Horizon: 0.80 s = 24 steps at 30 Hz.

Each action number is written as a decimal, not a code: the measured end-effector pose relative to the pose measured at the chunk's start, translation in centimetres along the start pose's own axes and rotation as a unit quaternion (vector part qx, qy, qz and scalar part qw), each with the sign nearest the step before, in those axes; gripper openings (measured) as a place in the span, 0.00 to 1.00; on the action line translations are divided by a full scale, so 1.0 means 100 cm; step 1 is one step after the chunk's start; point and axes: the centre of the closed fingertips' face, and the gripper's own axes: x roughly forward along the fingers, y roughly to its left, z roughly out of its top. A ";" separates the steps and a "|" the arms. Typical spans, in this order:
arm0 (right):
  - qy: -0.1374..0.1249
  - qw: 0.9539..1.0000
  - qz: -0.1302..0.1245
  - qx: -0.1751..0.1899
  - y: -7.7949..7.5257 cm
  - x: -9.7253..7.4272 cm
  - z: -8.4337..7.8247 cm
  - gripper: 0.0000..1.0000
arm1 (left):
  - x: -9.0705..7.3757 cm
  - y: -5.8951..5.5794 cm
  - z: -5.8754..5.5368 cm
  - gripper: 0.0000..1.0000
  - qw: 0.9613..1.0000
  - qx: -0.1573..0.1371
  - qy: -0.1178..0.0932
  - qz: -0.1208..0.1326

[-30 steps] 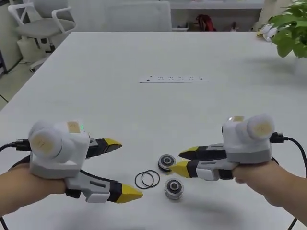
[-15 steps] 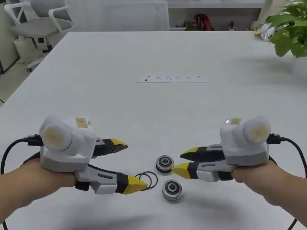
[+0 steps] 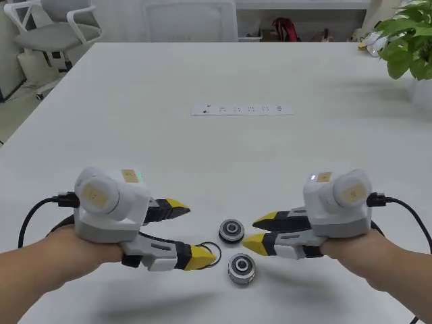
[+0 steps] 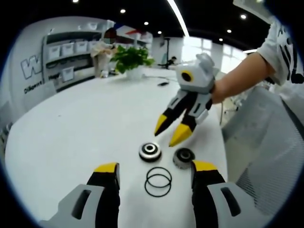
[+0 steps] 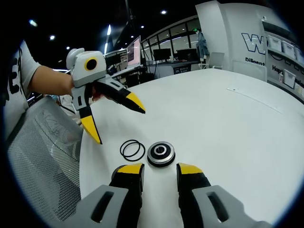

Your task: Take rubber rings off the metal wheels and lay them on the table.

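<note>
Two small metal wheels lie near the table's front edge, one (image 3: pixel 231 230) farther from me and one (image 3: pixel 241 267) closer. Two thin black rubber rings (image 3: pixel 213 251) lie flat and overlapping just left of them, partly covered by a yellow jaw tip. My left gripper (image 3: pixel 190 231) is open, its jaws either side of the rings (image 4: pixel 158 182), with both wheels (image 4: pixel 150 151) (image 4: pixel 183 156) just ahead. My right gripper (image 3: pixel 254 233) is open too, and a wheel (image 5: pixel 161 154) sits just ahead of its tips. Beside that wheel lie the rings (image 5: pixel 132 149). Neither gripper holds anything.
A white socket strip (image 3: pixel 241 109) lies flat mid-table. A leafy plant (image 3: pixel 408 40) stands at the far right corner. Office chairs (image 3: pixel 50 30) stand beyond the far left edge. Black cables trail from both grippers towards me.
My left gripper has moved right and forward; its lower jaw tip now overlaps the rings. The right gripper has shifted only slightly. Wheels and rings have not moved.
</note>
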 end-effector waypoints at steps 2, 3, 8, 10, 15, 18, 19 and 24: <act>0.001 1.000 0.000 -0.002 0.000 0.002 -0.001 0.25 | 0.003 -0.001 0.001 0.60 1.000 -0.001 0.000 -0.001; 0.002 1.000 -0.001 -0.002 0.000 0.003 -0.002 0.25 | 0.004 -0.001 0.001 0.59 1.000 0.000 -0.001 -0.001; 0.002 1.000 -0.003 0.001 0.000 0.007 -0.003 0.24 | 0.010 0.001 0.002 0.56 1.000 -0.004 0.000 -0.002; 0.002 1.000 -0.002 0.002 0.001 0.010 -0.002 0.23 | 0.012 0.002 0.002 0.56 1.000 -0.004 0.000 -0.002; 0.005 1.000 -0.005 -0.007 0.002 0.015 -0.002 0.22 | 0.017 0.003 0.003 0.53 1.000 -0.003 0.003 -0.003; 0.007 1.000 -0.010 -0.010 0.001 0.016 -0.003 0.21 | 0.021 0.004 0.002 0.52 1.000 -0.003 0.007 -0.005; 0.007 1.000 -0.010 -0.010 0.000 0.017 -0.003 0.21 | 0.022 0.004 0.001 0.52 1.000 -0.003 0.007 -0.005; 0.004 1.000 -0.016 -0.007 -0.001 0.017 -0.004 0.20 | 0.028 0.000 0.001 0.50 1.000 -0.001 0.012 -0.010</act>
